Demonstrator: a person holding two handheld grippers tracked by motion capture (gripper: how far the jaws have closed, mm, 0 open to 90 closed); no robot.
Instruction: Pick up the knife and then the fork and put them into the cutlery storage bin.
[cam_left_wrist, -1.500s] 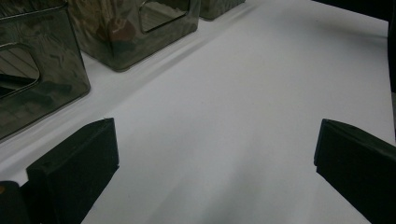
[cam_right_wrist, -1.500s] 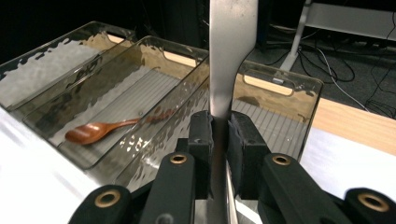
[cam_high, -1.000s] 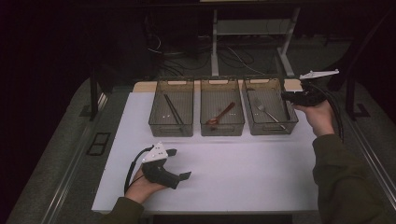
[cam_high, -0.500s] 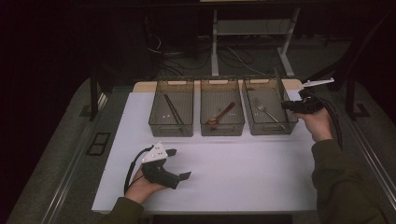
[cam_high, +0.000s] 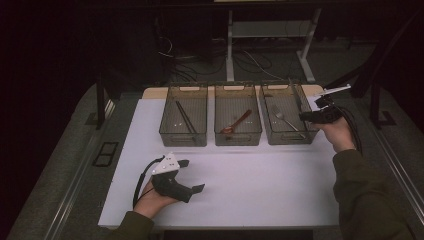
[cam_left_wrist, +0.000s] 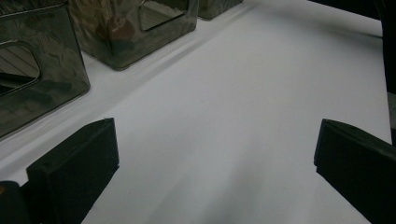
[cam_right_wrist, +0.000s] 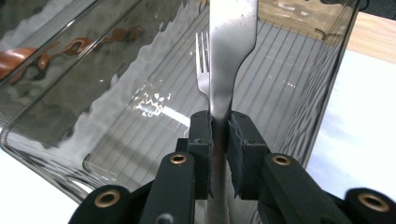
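My right gripper (cam_high: 303, 116) (cam_right_wrist: 219, 133) is shut on the narrow neck of a flat metal utensil (cam_right_wrist: 231, 42). The utensil rises from the jaws over the right clear bin (cam_high: 270, 134); its far end is cut off, so I cannot tell its kind. A metal fork (cam_high: 283, 119) (cam_right_wrist: 201, 60) lies on that bin's floor. On the white mat near the front left, my left gripper (cam_high: 192, 176) (cam_left_wrist: 215, 154) rests in the hand, open, with bare mat between its jaws.
Three clear bins stand in a row at the back of the white mat (cam_high: 260, 190). The left bin (cam_high: 165, 131) holds dark chopsticks (cam_high: 185, 117); the middle bin (cam_high: 220, 137) holds a reddish-brown spoon (cam_high: 237, 122). Cables and table legs lie beyond.
My right gripper has sunk with the utensil toward the right bin's rim. The left gripper has stayed where it was.
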